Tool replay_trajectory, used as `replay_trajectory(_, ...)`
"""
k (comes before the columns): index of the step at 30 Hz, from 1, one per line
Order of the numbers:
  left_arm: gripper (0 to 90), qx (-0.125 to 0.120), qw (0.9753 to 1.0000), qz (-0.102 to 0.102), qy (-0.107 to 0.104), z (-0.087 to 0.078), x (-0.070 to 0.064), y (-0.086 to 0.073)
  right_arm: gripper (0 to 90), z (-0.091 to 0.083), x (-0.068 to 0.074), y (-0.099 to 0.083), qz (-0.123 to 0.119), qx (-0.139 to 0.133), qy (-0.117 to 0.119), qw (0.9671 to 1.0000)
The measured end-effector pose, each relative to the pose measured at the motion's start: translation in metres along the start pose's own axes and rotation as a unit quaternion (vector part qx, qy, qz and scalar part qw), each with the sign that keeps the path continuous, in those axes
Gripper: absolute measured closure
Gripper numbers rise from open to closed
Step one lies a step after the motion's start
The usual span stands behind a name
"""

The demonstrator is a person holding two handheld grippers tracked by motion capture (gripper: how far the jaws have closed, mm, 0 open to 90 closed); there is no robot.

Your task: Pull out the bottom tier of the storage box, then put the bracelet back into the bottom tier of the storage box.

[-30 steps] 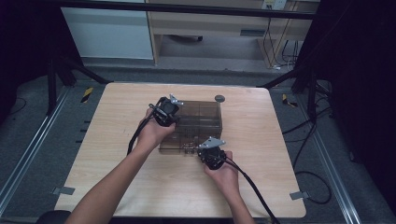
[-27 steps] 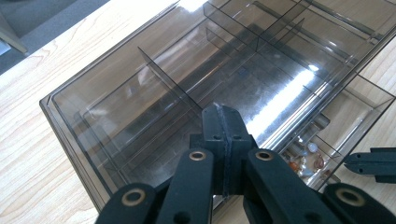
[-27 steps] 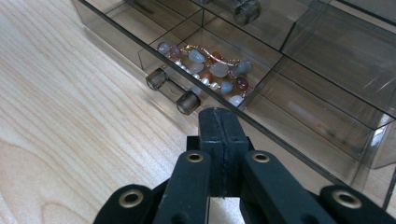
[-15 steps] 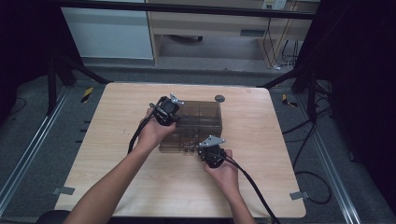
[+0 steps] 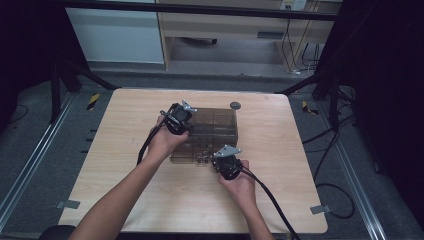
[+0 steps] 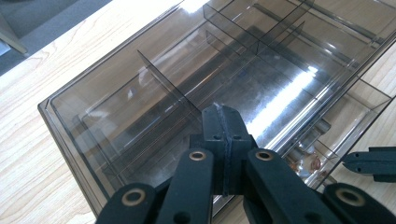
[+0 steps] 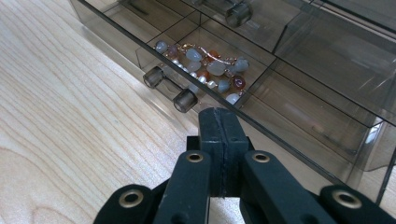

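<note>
The wooden tabletop (image 5: 125,200) carries a smoked-plastic organizer box (image 5: 220,125) at its middle, divided into compartments, with a shallow drawer (image 7: 224,84) pulled out along the near side. The left gripper (image 5: 176,120) rests on top of the box at its left end, its fingers (image 6: 223,130) pressed together with nothing between them, apparently steadying the box. The right gripper (image 5: 227,162) sits just in front of the open drawer; the right gripper view shows its fingers (image 7: 219,135) likewise closed and empty, right beside the drawer's front wall. A cylindrical drawer handle (image 7: 170,88) juts from that wall, a little to the side of the fingertips. Smallest of all, a beaded bracelet (image 7: 205,65) of pale, orange and dark stones lies in one drawer compartment, just behind the handle. The step in hand looks like working the drawer, either pushing it home or going for the beads. Pushing would call for squaring the closed fingers against the front wall near the handle while the left holds the box still; taking the bracelet would need the fingers opened first.
</note>
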State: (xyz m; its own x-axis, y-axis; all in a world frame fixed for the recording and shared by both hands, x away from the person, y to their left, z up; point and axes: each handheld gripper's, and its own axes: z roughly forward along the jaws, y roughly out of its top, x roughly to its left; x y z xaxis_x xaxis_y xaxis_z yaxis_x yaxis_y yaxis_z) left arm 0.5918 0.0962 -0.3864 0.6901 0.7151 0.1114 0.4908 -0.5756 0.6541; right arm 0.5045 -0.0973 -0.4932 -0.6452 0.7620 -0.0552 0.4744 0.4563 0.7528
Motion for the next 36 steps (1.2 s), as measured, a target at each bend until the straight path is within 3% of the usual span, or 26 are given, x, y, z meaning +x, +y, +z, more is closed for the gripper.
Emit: replay_trajectory(36, 90.0, 0.0, 1.0, 0.0, 0.001, 0.0002, -0.0016, 0.0008, 90.0, 0.0045, -0.0073, 0.0059, 0.004, -0.002, -0.006, 1.0)
